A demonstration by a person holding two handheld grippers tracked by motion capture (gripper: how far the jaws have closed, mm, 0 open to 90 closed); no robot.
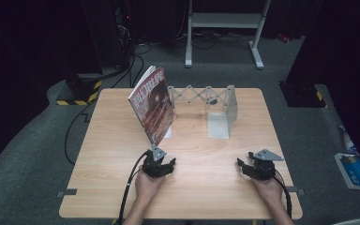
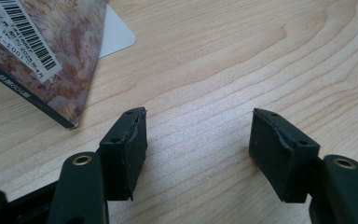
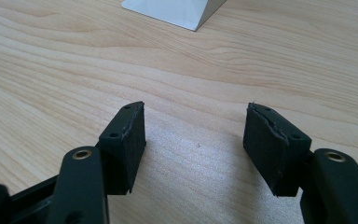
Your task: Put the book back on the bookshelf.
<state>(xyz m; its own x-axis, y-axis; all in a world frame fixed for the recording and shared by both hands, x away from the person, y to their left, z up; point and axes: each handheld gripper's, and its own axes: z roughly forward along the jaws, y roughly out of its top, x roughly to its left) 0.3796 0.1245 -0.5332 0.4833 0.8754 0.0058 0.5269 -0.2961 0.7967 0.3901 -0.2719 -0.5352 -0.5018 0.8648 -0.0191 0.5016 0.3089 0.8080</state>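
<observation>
barcode sticker on magazine [image 2: 51, 56], digits illegible

A light wooden bench [image 1: 122, 187] stands on grey carpet floor [image 1: 28, 154] in a dark room, black curtains around. At 12 o'clock stands a white metal frame [image 1: 225, 21] on 2 legs. At 10 o'clock, cables [image 1: 122, 70] run past a yellow-black striped block [image 1: 82, 89]. At 3 o'clock lies a blue packet [image 1: 356, 171].

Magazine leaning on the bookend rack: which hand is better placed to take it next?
Probably left. The left gripper sits open just below the magazine, whose corner shows close ahead in its own view; the right gripper is farther off.
</observation>
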